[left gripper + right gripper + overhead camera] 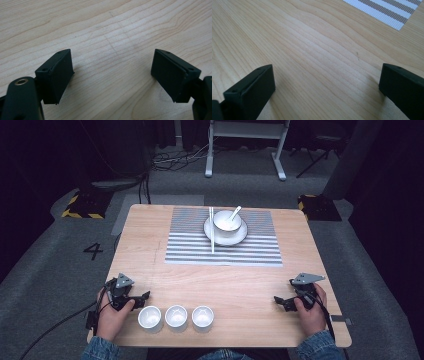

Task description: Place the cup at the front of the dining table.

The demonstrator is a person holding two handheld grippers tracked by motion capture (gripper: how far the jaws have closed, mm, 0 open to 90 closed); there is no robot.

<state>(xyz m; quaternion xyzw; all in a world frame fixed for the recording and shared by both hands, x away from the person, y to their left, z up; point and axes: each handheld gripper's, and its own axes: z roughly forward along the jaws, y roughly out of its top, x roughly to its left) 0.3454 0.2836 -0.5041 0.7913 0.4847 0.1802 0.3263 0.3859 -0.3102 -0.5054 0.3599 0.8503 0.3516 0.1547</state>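
My left gripper (143,297) rests on the wooden table (240,285) at the near left, open, just left of a row of three small white cups (175,316). In the left gripper view its jaws (112,75) stand wide apart over bare wood. My right gripper (280,302) lies at the near right, open, with nothing between its jaws (324,85). At the far middle, a white bowl (227,221) with a spoon (234,213) sits on a white plate (240,237) on a striped placemat (190,245). Chopsticks (211,230) lie along the plate's left rim.
The placemat's corner (387,11) shows at the top right of the right gripper view. Cables trail off the table's left side to the floor. A white desk frame (245,145) stands beyond the table.
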